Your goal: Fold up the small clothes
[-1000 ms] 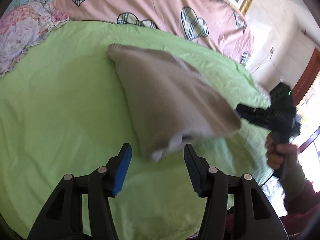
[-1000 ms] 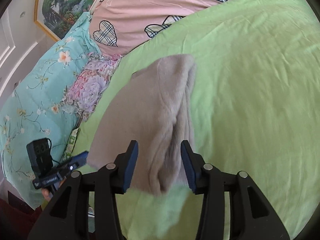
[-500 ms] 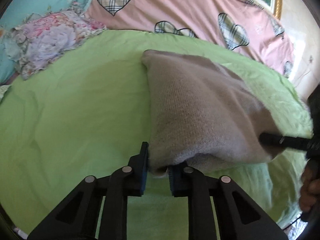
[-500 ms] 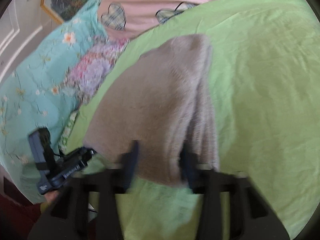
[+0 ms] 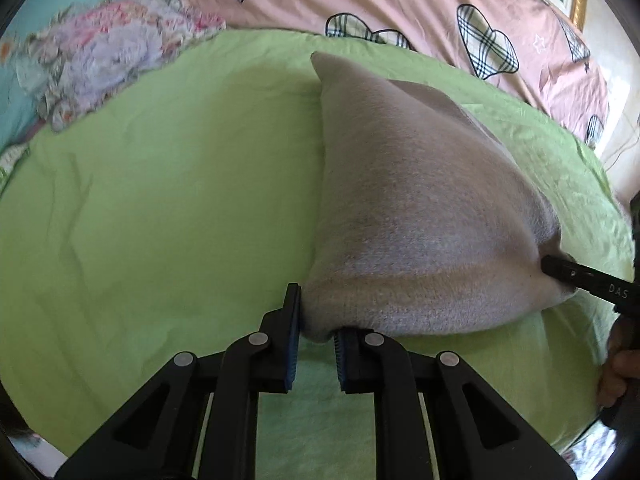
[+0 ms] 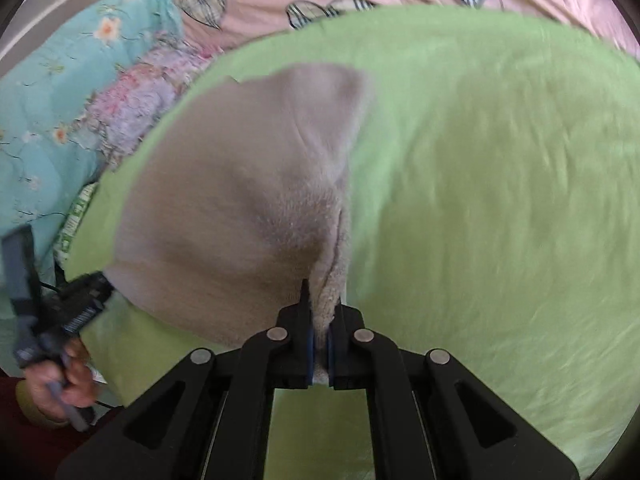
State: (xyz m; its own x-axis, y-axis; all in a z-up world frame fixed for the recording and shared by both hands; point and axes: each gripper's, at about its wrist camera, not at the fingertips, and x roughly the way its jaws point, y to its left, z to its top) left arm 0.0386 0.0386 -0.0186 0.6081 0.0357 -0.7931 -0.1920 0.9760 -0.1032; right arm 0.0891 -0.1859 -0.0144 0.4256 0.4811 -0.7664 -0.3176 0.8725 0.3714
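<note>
Left gripper [image 5: 316, 330] fingers pinching beige garment [image 5: 420, 208] corner, right gripper [image 6: 319, 320] clamped on another corner

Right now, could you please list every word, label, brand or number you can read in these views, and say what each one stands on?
"DAS": white letters on the black arm of the right claw, in the left wrist view; the frame edge cuts off the rest.
White print on the left claw body, in the right wrist view: too blurred to read.
Nothing readable on the grey knit garment, green sheet or pink heart-print quilt.
</note>
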